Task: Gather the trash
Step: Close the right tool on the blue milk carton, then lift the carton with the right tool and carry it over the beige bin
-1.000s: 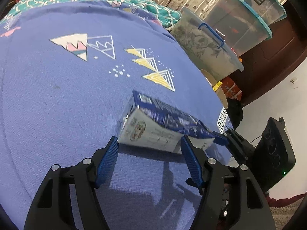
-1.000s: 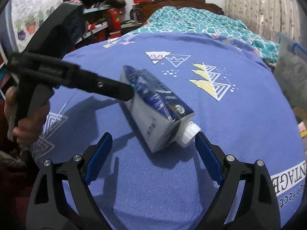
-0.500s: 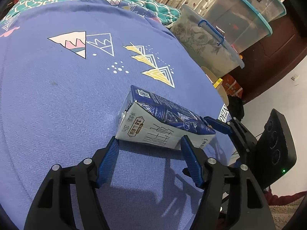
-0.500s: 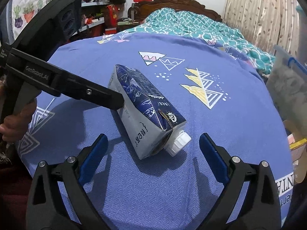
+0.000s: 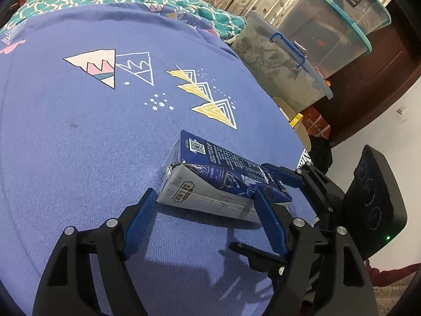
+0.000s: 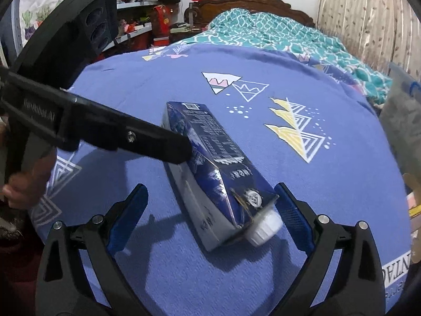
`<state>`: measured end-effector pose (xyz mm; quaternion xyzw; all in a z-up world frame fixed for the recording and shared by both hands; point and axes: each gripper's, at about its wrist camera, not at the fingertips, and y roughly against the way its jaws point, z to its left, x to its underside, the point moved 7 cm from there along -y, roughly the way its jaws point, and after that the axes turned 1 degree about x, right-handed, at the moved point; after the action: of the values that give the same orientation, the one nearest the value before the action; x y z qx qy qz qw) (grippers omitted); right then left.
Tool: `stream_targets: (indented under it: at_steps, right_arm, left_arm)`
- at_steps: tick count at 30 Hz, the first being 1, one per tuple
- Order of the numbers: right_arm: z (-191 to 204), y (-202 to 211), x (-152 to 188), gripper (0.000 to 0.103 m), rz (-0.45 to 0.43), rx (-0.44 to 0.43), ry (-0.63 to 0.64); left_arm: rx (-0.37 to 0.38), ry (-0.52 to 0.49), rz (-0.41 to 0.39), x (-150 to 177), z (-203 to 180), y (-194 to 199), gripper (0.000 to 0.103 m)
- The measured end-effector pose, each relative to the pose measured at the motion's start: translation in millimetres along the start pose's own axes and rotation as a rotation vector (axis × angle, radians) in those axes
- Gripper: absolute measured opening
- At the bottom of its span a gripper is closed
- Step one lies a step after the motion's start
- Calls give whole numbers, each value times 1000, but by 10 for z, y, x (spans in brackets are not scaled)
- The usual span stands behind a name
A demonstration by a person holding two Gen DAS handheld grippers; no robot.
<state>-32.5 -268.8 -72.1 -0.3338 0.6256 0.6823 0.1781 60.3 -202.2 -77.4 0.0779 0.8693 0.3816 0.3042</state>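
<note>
Item: one crushed blue-and-white milk carton point(image 6: 210, 168), lying on its side on the blue bedspread point(image 6: 289, 197), white cap point(image 6: 263, 230) toward 5 o'clock in the right wrist view. Left gripper point(image 5: 204, 205): jaws apart and opening, at the carton's flat end; right gripper point(image 6: 210, 205): jaws apart and closing, straddling the cap end, not clamped. Status: carton uncollected; grasp, lift and disposal apparently all remain, no bin visible.

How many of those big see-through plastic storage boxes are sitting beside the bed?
3, all to one side of the bed in the left wrist view: a flower-patterned box nearest the bed, a teal-rimmed box behind it, and another behind that. More may be hidden.
</note>
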Motion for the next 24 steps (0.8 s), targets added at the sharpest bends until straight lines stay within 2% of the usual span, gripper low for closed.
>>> stream_targets:
  at_steps: [2,5,8,13,19,24]
  right_arm:
    - [-70,8,-8,72,-8,30,-27]
    - [-170,32,-1,69,-15,-35,-112]
    - [-235,90,24,66,-30,-68,-177]
    - [-356,198,34,64,-72,-76,-253]
    - [-620,397,79,64,-139,-30,-324]
    - [-933,611,155,63,-205,49,-378]
  left_arm:
    - [0,2,-3,-9,13,13,69]
    - [-1,-5,-11,-39,11,40,65]
    - [9,-11,-13,-88,-25,40,64]
    - [20,-42,-15,-196,-183,2,64]
    - [30,-120,-4,-398,-518,-147,65]
    - [57,-197,18,-608,-885,-377,65]
